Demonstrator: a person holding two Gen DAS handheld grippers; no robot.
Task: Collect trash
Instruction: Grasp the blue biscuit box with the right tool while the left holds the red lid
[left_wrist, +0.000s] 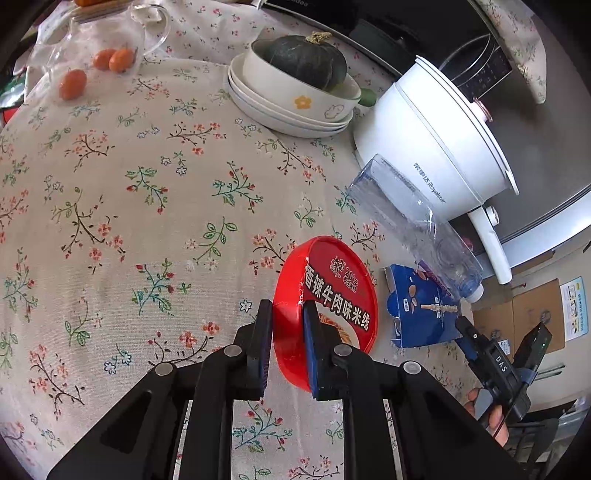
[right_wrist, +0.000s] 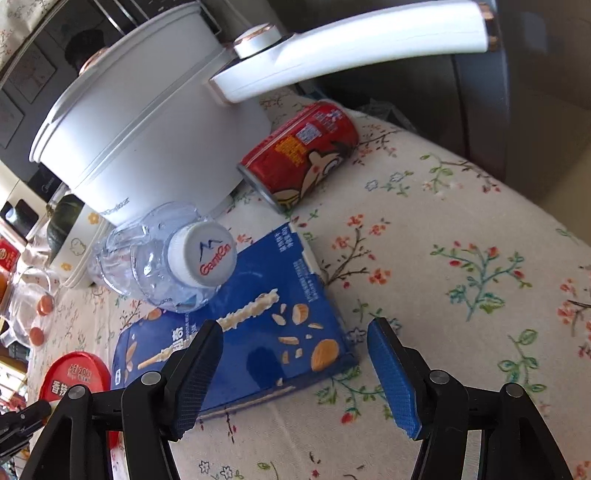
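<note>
My left gripper (left_wrist: 286, 347) is shut on the rim of a red noodle cup (left_wrist: 332, 295), tilted on the floral tablecloth; the cup also shows in the right wrist view (right_wrist: 75, 373). My right gripper (right_wrist: 295, 373) is open, its jaws astride the near end of a flat blue snack box (right_wrist: 258, 332), seen too in the left wrist view (left_wrist: 417, 314). An empty clear plastic bottle (right_wrist: 162, 266) with a white cap lies on the box's far end and against the pot; it also shows in the left view (left_wrist: 413, 218). A red drink can (right_wrist: 299, 155) lies on its side behind the box.
A white electric pot (right_wrist: 147, 125) with a long handle stands behind the trash. Stacked white bowls (left_wrist: 291, 99) hold a dark green squash (left_wrist: 306, 61). A glass jug (left_wrist: 99, 44) and small oranges (left_wrist: 72, 84) sit far left. The table edge runs along the right.
</note>
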